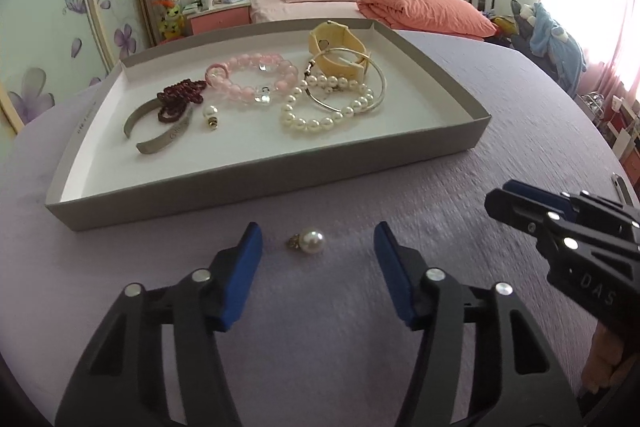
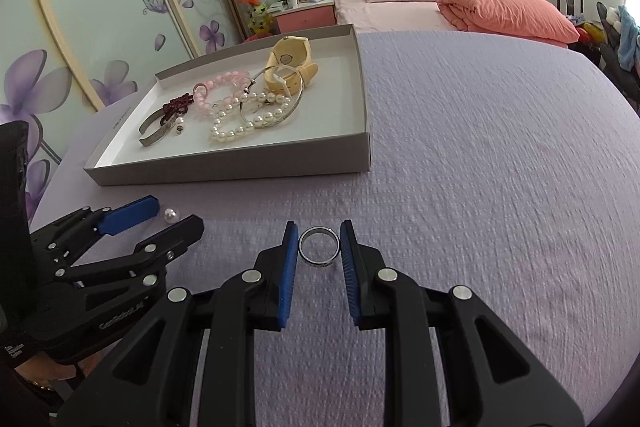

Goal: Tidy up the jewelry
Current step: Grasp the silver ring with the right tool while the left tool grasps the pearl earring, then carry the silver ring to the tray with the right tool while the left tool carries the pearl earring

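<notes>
A pearl earring [image 1: 308,239] lies on the lilac cloth just in front of the grey tray [image 1: 256,183]. My left gripper [image 1: 318,245] is open, its blue pads on either side of the pearl and apart from it. In the right wrist view a silver ring [image 2: 319,247] lies on the cloth between the blue pads of my right gripper [image 2: 319,242]. The pads sit close against the ring's sides; contact is unclear. The tray [image 2: 240,173] holds a pink bead bracelet [image 1: 252,81], a pearl bracelet [image 1: 320,107], a yellow watch [image 1: 340,47], bangles and another pearl earring [image 1: 211,115].
The lilac textured cloth [image 2: 480,167] covers the round table. The left gripper [image 2: 120,239] shows at the left of the right wrist view; the right gripper [image 1: 560,231] shows at the right of the left wrist view. A bed and a nightstand stand behind the table.
</notes>
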The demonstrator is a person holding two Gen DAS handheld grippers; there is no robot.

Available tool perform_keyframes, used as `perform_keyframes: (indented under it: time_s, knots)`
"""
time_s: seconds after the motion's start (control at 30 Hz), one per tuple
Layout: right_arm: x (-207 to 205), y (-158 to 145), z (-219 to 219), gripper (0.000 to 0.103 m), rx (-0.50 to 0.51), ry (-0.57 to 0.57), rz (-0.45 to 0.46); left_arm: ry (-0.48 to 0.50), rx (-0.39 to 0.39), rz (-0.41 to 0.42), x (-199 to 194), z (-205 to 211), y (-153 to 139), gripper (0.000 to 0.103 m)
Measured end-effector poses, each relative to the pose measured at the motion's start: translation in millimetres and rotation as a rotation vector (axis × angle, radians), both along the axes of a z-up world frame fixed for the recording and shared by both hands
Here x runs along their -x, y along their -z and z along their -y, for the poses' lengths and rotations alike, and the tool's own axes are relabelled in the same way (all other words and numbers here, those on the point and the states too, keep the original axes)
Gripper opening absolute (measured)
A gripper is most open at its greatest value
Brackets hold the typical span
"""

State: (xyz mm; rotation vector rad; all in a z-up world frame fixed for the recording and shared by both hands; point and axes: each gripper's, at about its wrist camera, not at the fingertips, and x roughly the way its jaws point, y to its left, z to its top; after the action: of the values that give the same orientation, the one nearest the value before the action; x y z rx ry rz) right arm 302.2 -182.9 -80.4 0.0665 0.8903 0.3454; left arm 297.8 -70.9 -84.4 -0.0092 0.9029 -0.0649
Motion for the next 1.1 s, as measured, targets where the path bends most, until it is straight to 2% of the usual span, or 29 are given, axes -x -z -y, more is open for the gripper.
perform_keyframes:
  time_s: [0.13,0.23,0.3,0.37,0.4,0.8,1.1]
  knots:
    - [-0.9,1.0,-0.1,0.022,-0.005,0.0,-0.005,-0.011,-0.001,0.001,-3.3,1.8,0.1,0.05]
    - [-1.1,1.1,-0.8,0.022,-0.007,-0.003,-0.007,-0.019,-0.008,0.002,-4.4,1.7,-0.2,0.041]
    - [-1.1,1.0,-1.1,0.022,-0.008,-0.002,-0.008,-0.03,-0.014,0.003,-4.5,0.3,-0.2,0.027]
    - [-1.1,0.8,-0.8,0.022,-0.009,-0.003,-0.01,-0.038,-0.016,0.004,-5.3,-1.6,-0.6,0.018]
    - [-0.7,0.8,-1.3,0.022,-0.009,-0.004,-0.01,-0.04,-0.014,0.004,-5.4,-2.6,-0.4,0.016]
    - [4.7,-5.4,-9.1,0.022,-0.01,-0.022,0.001,-0.055,0.011,0.007,6.4,-21.6,-2.0,0.016]
    - [13.6,-13.3,-30.5,0.022,-0.009,-0.066,0.02,-0.135,0.005,-0.001,40.1,-77.1,-4.5,0.016]
